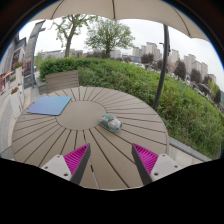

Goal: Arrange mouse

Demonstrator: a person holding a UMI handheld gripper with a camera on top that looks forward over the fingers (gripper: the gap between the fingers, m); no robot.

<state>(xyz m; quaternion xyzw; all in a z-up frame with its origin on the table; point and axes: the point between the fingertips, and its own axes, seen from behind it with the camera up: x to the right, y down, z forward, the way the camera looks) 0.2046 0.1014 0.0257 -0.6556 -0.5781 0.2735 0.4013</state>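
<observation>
A hand-held gripper [109, 160] hovers over a round slatted wooden table [60, 130] on an outdoor terrace, its two fingers spread well apart with nothing between them — the magenta pads [76, 157] face each other across bare tabletop. The mouse [111, 123], a small grey-and-white one, rests on the slats just ahead of the fingers, a little toward the right finger and clear of both. A blue mouse pad [49, 105] lies flat on the far left of the table, well apart from the mouse. Nothing stands between the fingers and the mouse. Beyond the table are a chair back [61, 80], an umbrella pole [161, 65], a grassy slope [150, 85], trees and distant buildings — all under a pale sky.
</observation>
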